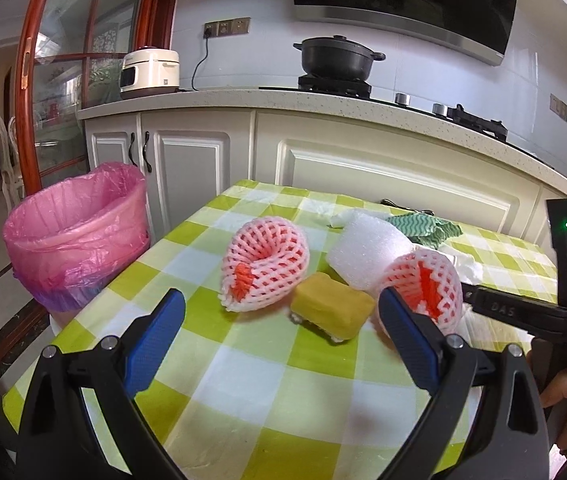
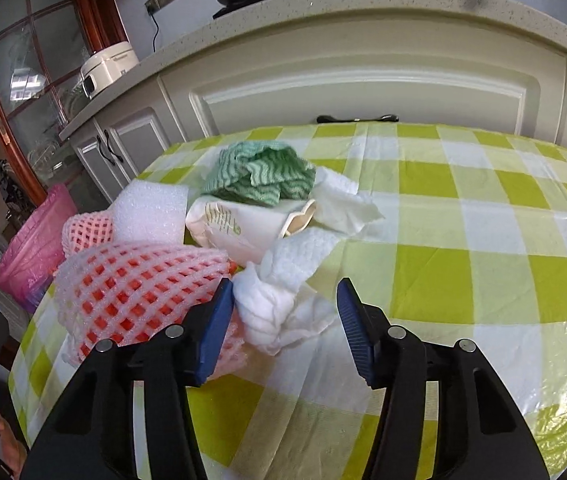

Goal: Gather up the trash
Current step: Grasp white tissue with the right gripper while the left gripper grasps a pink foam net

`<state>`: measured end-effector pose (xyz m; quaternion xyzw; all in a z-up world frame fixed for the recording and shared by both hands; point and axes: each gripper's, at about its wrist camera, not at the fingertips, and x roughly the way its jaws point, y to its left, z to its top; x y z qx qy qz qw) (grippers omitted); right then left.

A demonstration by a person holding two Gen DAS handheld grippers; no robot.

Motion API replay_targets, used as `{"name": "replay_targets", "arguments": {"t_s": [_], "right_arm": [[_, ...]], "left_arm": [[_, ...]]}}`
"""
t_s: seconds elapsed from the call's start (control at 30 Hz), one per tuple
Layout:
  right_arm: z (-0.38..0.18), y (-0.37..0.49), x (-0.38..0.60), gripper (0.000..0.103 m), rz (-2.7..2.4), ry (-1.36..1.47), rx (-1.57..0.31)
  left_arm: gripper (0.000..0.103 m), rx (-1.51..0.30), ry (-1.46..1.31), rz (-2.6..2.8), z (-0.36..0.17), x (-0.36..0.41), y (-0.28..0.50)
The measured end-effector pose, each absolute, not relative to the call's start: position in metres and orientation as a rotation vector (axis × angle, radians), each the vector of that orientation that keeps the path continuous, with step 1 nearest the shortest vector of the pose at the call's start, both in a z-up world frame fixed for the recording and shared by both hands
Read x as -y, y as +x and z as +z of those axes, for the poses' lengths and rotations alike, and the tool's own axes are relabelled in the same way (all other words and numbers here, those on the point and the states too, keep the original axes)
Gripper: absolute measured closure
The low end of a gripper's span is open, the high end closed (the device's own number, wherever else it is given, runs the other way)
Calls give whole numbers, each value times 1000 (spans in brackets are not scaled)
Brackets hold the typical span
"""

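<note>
Right gripper [image 2: 285, 320], as I steer it: jaws part open and straddling a crumpled white tissue [image 2: 271, 316] on the checked tablecloth [image 2: 483, 216]; the pads do not appear to press on it, so I judge nothing is held. Left gripper [image 1: 279, 320]: jaws wide and empty, poised over a yellow sponge [image 1: 333, 306] lying between two pink foam fruit nets [image 1: 263, 264]. Step in hand, by my reading: picking up the tissue. Next I need to close on the wad, lift it clear of the near net, and carry it to the pink-lined bin [image 1: 75, 232] beside the table's left edge. Hard to make out: the white paper bag [image 2: 243, 228] is half buried under a green cloth [image 2: 259, 176]; the bin's inside is not visible; the right gripper's left pad touches or just grazes the net, I cannot tell which
</note>
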<state>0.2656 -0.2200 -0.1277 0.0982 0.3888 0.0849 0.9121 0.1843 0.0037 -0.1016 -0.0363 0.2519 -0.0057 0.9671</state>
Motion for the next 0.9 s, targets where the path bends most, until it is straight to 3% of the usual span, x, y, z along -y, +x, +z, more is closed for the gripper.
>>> {"name": "replay_targets", "arguments": {"t_s": [0.13, 0.23, 0.77, 0.9], "right_arm": [[-126, 262, 220, 72, 205, 206, -792], [-121, 254, 222, 76, 206, 204, -765], [-85, 210, 269, 78, 129, 215, -598], [-84, 204, 283, 78, 113, 243, -583]], "left_arm": [[9, -506, -72, -31, -100, 3, 188], [9, -503, -67, -44, -98, 11, 191], [9, -513, -38, -111, -101, 81, 211], [17, -533, -18, -107, -110, 102, 224]]}}
